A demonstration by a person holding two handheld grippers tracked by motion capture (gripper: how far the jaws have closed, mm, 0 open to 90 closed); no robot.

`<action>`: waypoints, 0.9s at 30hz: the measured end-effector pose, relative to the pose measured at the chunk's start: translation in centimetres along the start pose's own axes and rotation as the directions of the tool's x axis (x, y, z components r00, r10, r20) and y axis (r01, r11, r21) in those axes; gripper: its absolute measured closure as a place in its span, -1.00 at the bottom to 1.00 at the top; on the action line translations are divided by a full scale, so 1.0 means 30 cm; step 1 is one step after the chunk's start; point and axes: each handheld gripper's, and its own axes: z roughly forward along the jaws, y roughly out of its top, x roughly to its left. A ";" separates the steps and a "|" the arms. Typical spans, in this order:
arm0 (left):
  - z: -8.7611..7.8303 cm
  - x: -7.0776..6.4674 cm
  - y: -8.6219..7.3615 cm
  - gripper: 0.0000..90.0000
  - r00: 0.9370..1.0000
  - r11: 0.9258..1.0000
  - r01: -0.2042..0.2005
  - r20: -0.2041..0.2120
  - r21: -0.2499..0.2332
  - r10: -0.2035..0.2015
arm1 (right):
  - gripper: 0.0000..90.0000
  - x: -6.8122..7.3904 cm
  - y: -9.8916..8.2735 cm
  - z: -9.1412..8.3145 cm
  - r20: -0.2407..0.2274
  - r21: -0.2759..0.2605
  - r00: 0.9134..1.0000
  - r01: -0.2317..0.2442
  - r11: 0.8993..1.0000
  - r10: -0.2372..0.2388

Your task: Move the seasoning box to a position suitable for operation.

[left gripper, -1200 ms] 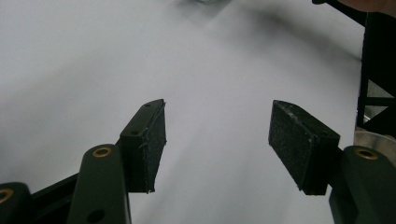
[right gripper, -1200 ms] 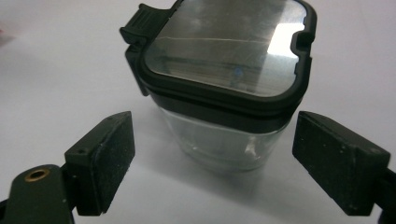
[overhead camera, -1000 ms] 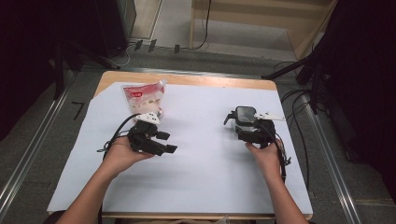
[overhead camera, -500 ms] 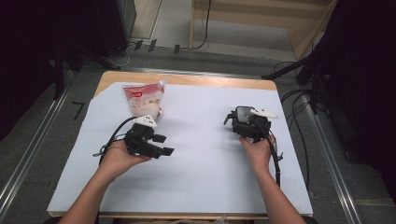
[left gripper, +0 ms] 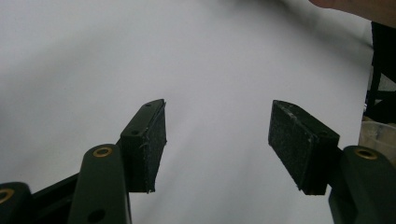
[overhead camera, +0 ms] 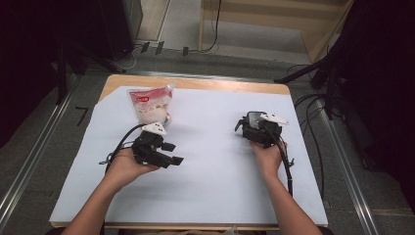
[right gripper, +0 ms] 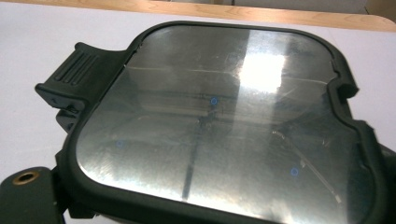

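The box (overhead camera: 255,123), a black container with a clear lid (right gripper: 224,135) and a ribbed latch (right gripper: 74,70) at one corner, sits on the right part of the white sheet (overhead camera: 215,191), right at the right gripper (overhead camera: 262,131). In the right gripper view the lid lies close under the camera and covers the jaws, so I cannot tell whether they are apart or closed on the box. The left gripper (overhead camera: 169,154) rests well apart on the left half, its jaws spread with nothing but bare sheet between them. A bag (overhead camera: 150,104) of white stuff with a red label lies beyond it near the table's (overhead camera: 195,83) far edge. Nothing lies between the two grippers. Compared with a second ago, the right hand (overhead camera: 266,156) has eased slightly toward the person and lower, while the left hand (overhead camera: 125,166) and the bag are as they were.
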 end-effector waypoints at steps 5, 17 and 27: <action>-0.001 0.001 0.001 -0.16 1.000 1.000 -0.006 -0.010 0.000 0.006 | -0.72 0.002 0.002 -0.006 0.016 -0.004 1.000 0.006 1.000 -0.006; -0.010 0.017 0.006 -0.16 1.000 1.000 -0.007 -0.016 -0.025 0.007 | -0.67 0.043 0.016 -0.041 -0.033 -0.036 0.999 0.033 0.999 -0.034; -0.008 0.037 0.017 -0.14 1.000 1.000 -0.006 -0.017 -0.023 0.005 | -0.67 0.118 0.029 -0.092 -0.139 -0.042 0.989 0.039 0.998 -0.044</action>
